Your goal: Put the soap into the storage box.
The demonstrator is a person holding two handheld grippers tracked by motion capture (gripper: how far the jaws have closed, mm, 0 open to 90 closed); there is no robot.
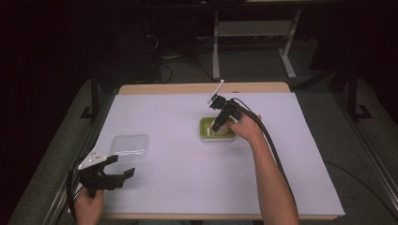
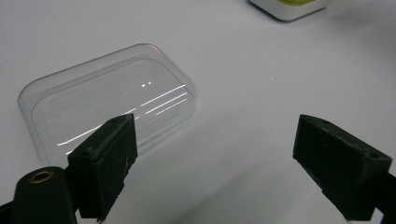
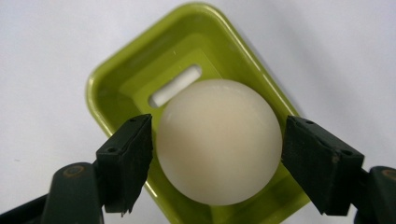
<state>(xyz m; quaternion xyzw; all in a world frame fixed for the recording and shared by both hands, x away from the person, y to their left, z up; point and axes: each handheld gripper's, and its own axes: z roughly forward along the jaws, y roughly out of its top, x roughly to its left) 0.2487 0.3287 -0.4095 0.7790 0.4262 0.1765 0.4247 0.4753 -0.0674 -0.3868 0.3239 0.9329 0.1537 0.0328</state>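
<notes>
High view had our left tongs (image 1: 123, 166) gaping idle near the clear lid (image 1: 130, 146); farther off, right tongs (image 3: 217, 154) bracketed the cream ball (image 3: 218, 142) inside the green box (image 3: 109, 100), seemingly ungripped. Lidding remained.

**A Test Room, Like a Lab**

This looks like a lab or test room, not a home. A wooden table (image 1: 202, 88) stands in a dark room, and a big white sheet (image 1: 187, 178) covers almost all of its top. Black cables (image 1: 162, 70) lie on the grey floor (image 1: 263, 65) behind it. A white metal frame (image 1: 253, 42) with plain legs stands farther back. Metal rails (image 1: 375, 164) run along the sides of the table. There are no cozy things like you see in a house.
</notes>
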